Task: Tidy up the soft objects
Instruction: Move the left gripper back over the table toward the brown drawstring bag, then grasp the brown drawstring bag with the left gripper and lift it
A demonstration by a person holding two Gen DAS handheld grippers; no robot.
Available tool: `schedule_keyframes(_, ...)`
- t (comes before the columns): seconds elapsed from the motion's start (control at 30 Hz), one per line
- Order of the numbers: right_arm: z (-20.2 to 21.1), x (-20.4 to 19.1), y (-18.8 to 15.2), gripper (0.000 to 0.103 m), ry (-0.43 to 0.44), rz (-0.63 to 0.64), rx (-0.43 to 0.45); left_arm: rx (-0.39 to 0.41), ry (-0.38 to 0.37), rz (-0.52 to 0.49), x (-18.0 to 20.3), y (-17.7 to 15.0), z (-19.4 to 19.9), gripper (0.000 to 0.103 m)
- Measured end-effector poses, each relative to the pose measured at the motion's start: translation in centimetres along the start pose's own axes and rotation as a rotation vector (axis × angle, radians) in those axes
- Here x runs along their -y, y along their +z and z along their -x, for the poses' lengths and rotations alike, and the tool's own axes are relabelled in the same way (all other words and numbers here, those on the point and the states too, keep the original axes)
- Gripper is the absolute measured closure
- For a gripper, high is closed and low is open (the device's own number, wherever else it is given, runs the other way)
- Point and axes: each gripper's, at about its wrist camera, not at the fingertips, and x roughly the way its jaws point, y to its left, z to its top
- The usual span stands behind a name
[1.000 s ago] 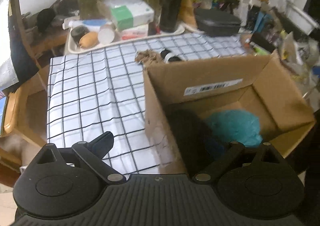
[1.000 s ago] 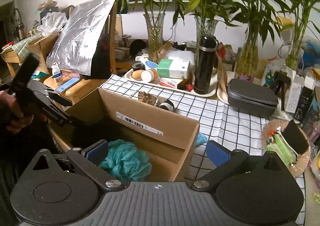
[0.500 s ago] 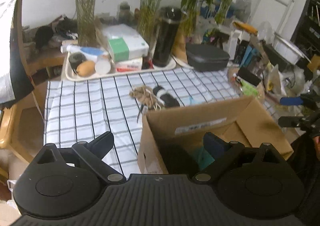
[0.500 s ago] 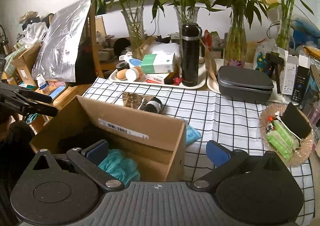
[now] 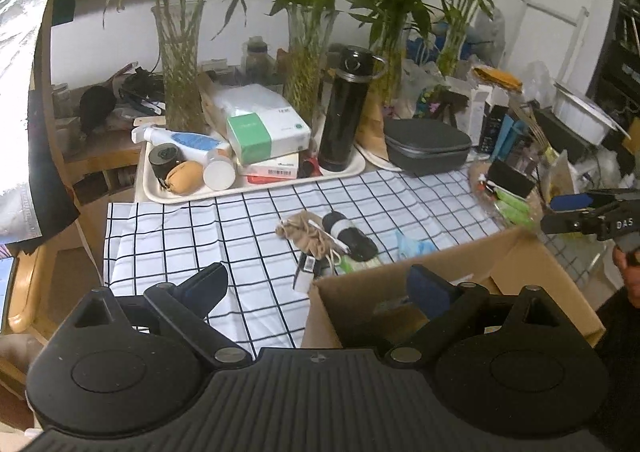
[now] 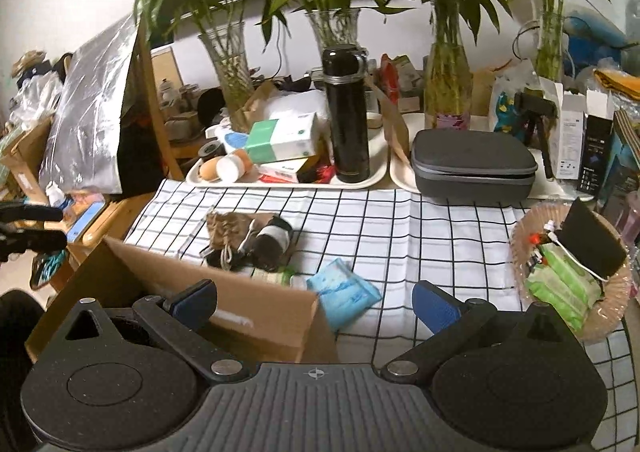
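We hold the left gripper (image 5: 316,286) and the right gripper (image 6: 314,302) above the cardboard box (image 6: 224,292), each with its fingers spread wide apart and gripping nothing. On the checked cloth (image 6: 400,236), at 12 o'clock from the box's far wall, we see a tan drawstring pouch (image 6: 226,228) touching a black rolled bundle (image 6: 274,240). A light-blue soft pack (image 6: 344,292) lies at 3 o'clock, just beside the box corner.
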Motion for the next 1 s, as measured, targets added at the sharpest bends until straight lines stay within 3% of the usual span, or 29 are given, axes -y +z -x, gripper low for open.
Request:
schedule_keyframes(0.33, -3.5, 2.9, 1.7, 0.0, 0.014, -0.051, -0.003, 0.026, 0.007, 0.038, -1.8, 0.8, -1.8, 0.005)
schedule_keyframes(0.73, -7.3, 5.1, 2.3, 0.0, 0.002, -0.07, -0.036, 0.024, -0.067, 0.071, -4.1, 1.4, -4.8, 0.005)
schedule_keyframes(1.0, -8.9, 5.7, 2.7, 0.0, -0.001, -0.061, -0.051, -0.02, -0.102, 0.145, -6.4, 1.8, -8.8, 0.006)
